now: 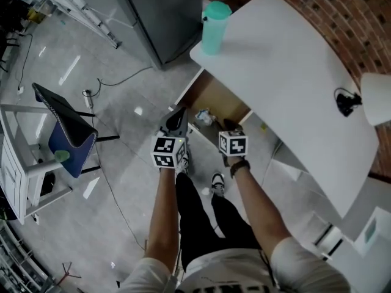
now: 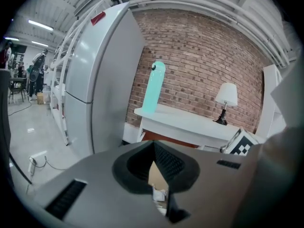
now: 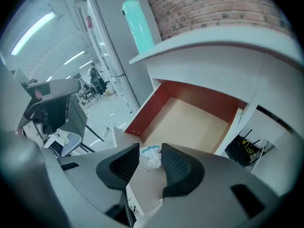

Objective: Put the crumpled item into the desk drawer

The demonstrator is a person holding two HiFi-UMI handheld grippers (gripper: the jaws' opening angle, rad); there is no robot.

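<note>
Looks like the crumpled item (image 3: pixel 152 159) is already lying in the open drawer (image 3: pixel 190 122) near its front, dead ahead of the right gripper (image 3: pixel 150 150), whose jaws are wide apart and empty, while the left gripper (image 2: pixel 153 145) sits beside it, closed on nothing.

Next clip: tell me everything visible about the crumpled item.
The crumpled item is a small white wad with pale blue patches, paper or thin plastic by its look. It lies loose on the wooden floor of the open desk drawer, near its front. The right tongs hang open above it, not touching.
</note>
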